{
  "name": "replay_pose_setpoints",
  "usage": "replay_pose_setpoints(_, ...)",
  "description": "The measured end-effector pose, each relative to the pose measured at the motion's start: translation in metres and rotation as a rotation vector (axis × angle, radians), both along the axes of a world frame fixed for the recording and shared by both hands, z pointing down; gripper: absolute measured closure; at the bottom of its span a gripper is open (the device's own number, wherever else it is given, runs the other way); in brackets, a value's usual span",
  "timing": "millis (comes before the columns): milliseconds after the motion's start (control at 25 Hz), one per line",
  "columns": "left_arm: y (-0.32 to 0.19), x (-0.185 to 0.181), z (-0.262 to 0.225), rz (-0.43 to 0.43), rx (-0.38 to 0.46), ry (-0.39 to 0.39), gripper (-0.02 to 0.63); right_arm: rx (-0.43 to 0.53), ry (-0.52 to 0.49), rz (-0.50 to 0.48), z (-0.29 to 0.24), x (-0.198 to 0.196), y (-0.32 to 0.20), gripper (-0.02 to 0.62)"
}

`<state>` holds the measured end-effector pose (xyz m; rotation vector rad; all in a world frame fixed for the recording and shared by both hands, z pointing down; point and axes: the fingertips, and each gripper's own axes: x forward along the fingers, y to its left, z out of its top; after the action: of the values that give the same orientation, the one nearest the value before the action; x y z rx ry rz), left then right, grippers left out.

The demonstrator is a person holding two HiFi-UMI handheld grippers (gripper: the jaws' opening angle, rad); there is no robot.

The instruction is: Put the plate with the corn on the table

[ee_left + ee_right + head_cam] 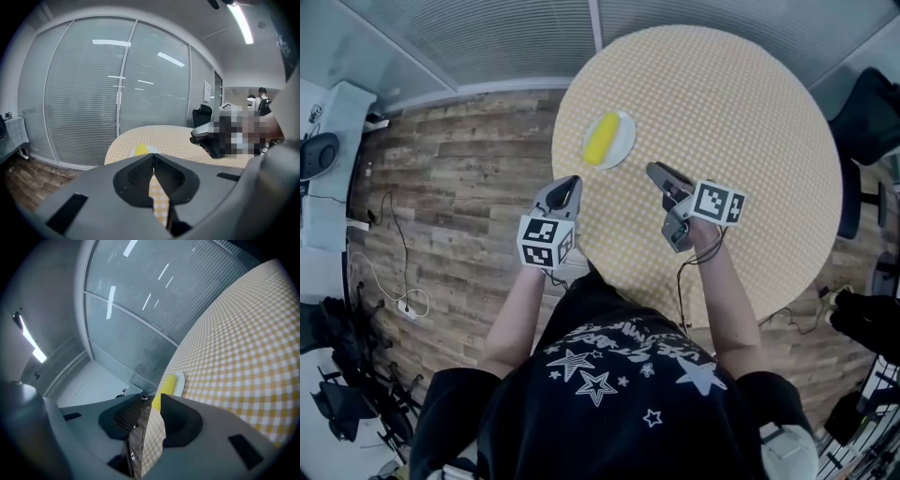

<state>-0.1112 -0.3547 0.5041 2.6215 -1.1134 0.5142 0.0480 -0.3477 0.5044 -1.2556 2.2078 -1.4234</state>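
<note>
The plate [625,125] with the yellow corn [602,139] sits flat on the round checked tabletop [722,112], close to its left edge; the corn lies in the middle of the plate; no tool touches either one.

Your left tool [567,183] is by the near-left edge of the tabletop, just nearer to you than the plate; in the left gripper view its tips [152,157] are pressed together and clench nothing; the corn [140,150] peeks up just past them.

Your right tool [656,171] is over the tabletop, near the plate, to the right of it and a bit nearer to you; in the right gripper view its jaws [152,399] stand a small way apart, with nothing between them; through the thin gap you see the checked cloth, and the corn [168,384] on the plate [180,382] farther out.

The two tools are side by side, apart from each other; a wood floor [469,187] lies left of the tabletop.
</note>
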Motion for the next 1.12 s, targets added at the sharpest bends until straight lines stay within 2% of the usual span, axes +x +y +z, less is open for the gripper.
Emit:
replay_pose_setpoints(200,0.043,0.023,-0.005,-0.014,-0.002,0.007,0.598,0.022,-0.006,-0.006,-0.010,0.026,0.050,0.461)
replay_pose_setpoints(520,0.111,0.057,-0.019,-0.042,0.039,0.018,0.598,0.054,0.013,-0.033,-0.021,0.072,0.123,0.463)
replay_pose_setpoints(760,0.161,0.066,-0.020,-0.090,0.038,0.024,0.598,0.078,0.046,-0.093,-0.024,0.084,0.162,0.469)
replay_pose_setpoints(880,0.181,0.065,-0.013,-0.123,0.003,0.035,0.598,0.080,-0.010,-0.099,-0.027,0.084,0.178,0.488)
replay_pose_setpoints(960,0.192,0.068,-0.011,-0.142,-0.014,0.046,0.598,0.089,-0.076,-0.089,-0.035,0.088,0.187,0.536)
replay_pose_setpoints(1000,0.196,0.072,-0.011,-0.142,-0.018,0.048,0.598,0.097,-0.089,-0.086,-0.037,0.090,0.191,0.540)
replay_pose_setpoints(1120,0.206,0.083,-0.010,-0.107,-0.016,0.038,0.598,0.126,-0.040,-0.081,-0.040,0.098,0.200,0.546)
